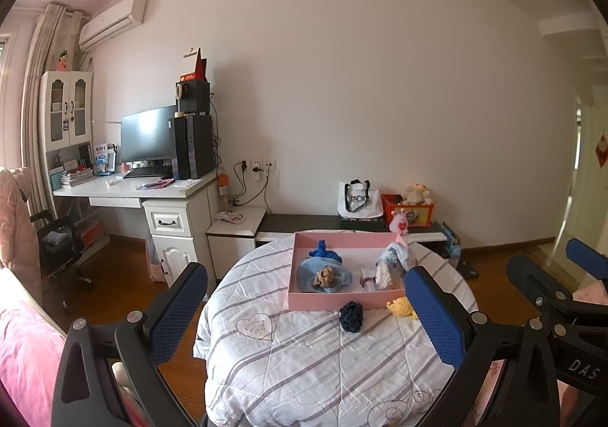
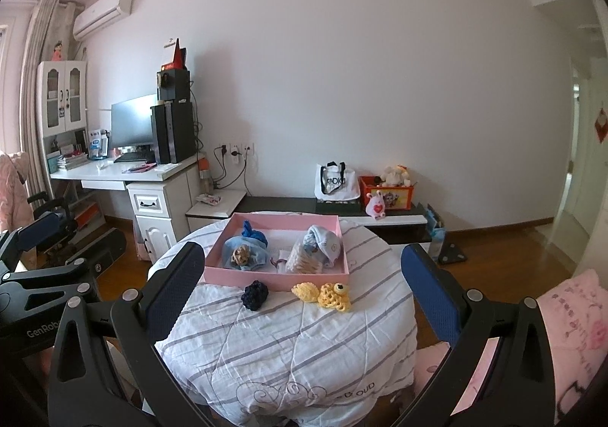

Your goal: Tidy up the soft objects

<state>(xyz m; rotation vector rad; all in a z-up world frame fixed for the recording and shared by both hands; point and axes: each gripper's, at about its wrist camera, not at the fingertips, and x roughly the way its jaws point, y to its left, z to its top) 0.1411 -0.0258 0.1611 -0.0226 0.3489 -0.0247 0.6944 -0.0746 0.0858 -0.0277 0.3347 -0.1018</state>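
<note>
Two crocheted toys, dark blue and yellow, lie on the quilt just outside the pink tray, likely awaiting sorting; left gripper and right gripper hover wide open, empty.

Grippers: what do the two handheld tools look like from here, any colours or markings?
Both match: the left gripper and right gripper have black plastic frames with triangular cut-outs, silver round bolts at the joints, and flat fingers faced with textured blue pads. White lettering shows on the bodies: "DAS" on one, "GenRob" on the other, both cut off. No cables or sleeves visible.
</note>
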